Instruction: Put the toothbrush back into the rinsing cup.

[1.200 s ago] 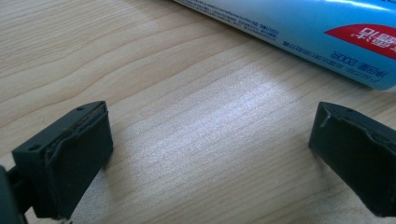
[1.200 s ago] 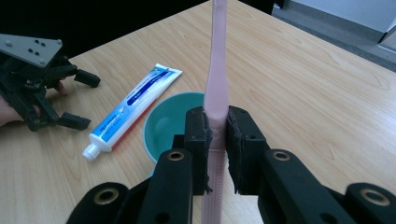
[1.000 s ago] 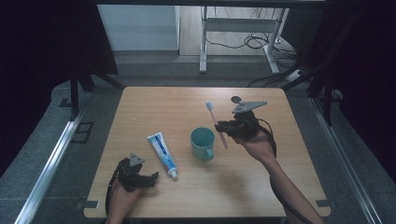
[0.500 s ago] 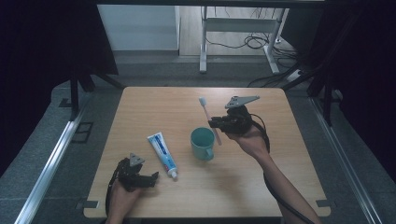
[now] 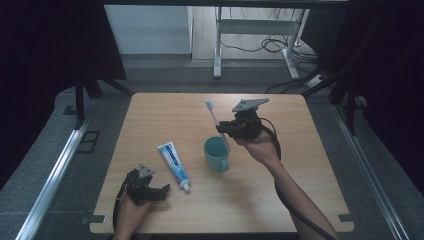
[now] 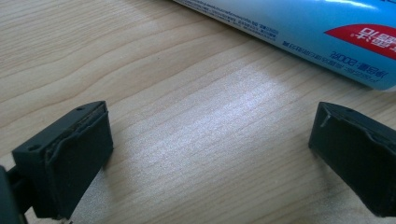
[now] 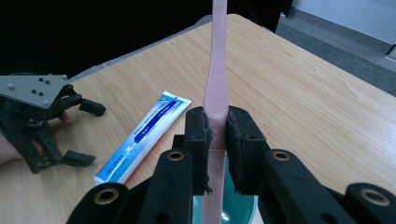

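My right gripper (image 5: pixel 227 129) (image 7: pixel 215 140) is shut on a pink toothbrush (image 5: pixel 216 121) (image 7: pixel 217 84), which stands nearly upright with its bristle head up. The handle's lower end hangs over the open teal mug (image 5: pixel 216 153) (image 7: pixel 233 207). A blue and white toothpaste tube (image 5: pixel 173 159) (image 7: pixel 147 134) (image 6: pixel 322 32) lies flat on the table left of the mug. Near the front left edge my left gripper (image 5: pixel 161 191) (image 6: pixel 210 149) rests low on the wood, open, with bare table between its jaws and the tube just beyond them.
The wooden table (image 5: pixel 300 165) stands between metal rails (image 5: pixel 55 170) on the floor. A desk frame (image 5: pixel 252 40) and cables (image 5: pixel 272 47) lie beyond the far edge.
My right gripper has carried the toothbrush leftwards and tipped it upright over the mug. The left gripper has stayed put.
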{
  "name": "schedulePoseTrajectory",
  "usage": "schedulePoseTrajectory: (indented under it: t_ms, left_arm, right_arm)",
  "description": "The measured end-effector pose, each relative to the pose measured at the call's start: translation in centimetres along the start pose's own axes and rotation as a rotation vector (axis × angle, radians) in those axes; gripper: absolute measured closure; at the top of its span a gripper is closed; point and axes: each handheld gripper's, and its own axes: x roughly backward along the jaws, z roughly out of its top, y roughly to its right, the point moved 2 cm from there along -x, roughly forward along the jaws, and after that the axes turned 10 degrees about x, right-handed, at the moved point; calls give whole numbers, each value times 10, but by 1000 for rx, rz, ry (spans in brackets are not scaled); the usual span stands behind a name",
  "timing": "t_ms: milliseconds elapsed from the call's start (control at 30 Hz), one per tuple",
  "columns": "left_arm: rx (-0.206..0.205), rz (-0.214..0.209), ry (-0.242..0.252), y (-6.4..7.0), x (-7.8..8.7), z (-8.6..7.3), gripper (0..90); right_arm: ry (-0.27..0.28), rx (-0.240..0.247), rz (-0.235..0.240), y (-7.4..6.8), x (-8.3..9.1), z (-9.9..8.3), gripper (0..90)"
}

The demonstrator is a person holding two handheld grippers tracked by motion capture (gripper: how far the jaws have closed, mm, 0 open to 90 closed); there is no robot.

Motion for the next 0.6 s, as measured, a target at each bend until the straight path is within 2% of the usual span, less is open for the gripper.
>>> schedulePoseTrajectory:
  t_ms: [367,600]
  left_arm:
    - [0,0,0,0,0,0,0]
    - [-4,-1,-3,0,0,0,0]
  right_arm:
    - [-3,9,5,-4,-14,1,786]
    - [-10,11,12,-7,-24,-6,786]
